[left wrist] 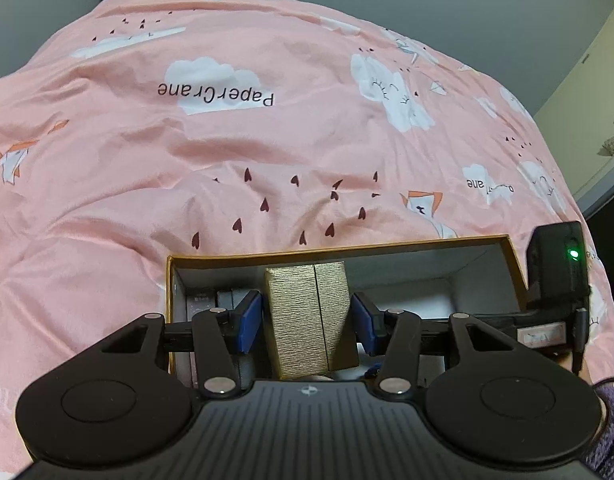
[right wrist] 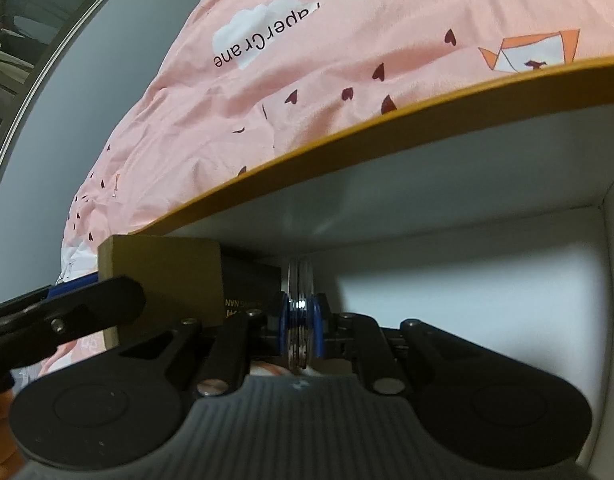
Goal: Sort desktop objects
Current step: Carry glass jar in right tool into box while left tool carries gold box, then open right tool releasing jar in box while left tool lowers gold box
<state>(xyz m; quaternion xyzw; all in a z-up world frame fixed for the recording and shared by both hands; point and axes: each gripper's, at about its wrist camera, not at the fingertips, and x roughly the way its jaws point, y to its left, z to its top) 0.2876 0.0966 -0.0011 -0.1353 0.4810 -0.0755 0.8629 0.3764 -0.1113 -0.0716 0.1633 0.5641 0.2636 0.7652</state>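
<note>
An open cardboard box (left wrist: 507, 252) with an orange rim and white inside lies on the pink bedsheet. In the left wrist view my left gripper (left wrist: 307, 318) stands around a gold textured box (left wrist: 307, 320) inside it; the blue pads (left wrist: 249, 320) sit just off its sides, so I cannot tell if they grip. In the right wrist view my right gripper (right wrist: 302, 328) is shut on a thin silver metal piece (right wrist: 301, 284) held edge-on inside the box (right wrist: 387, 120). The gold box (right wrist: 167, 276) and the left gripper's arm show at the left.
Dark flat items (left wrist: 211, 300) lie in the box's left end; a black carton with gold lettering (right wrist: 249, 288) sits behind the gold box. The right gripper's body (left wrist: 555, 272) with a green light is at the box's right end. A pink printed sheet (left wrist: 267, 140) surrounds everything.
</note>
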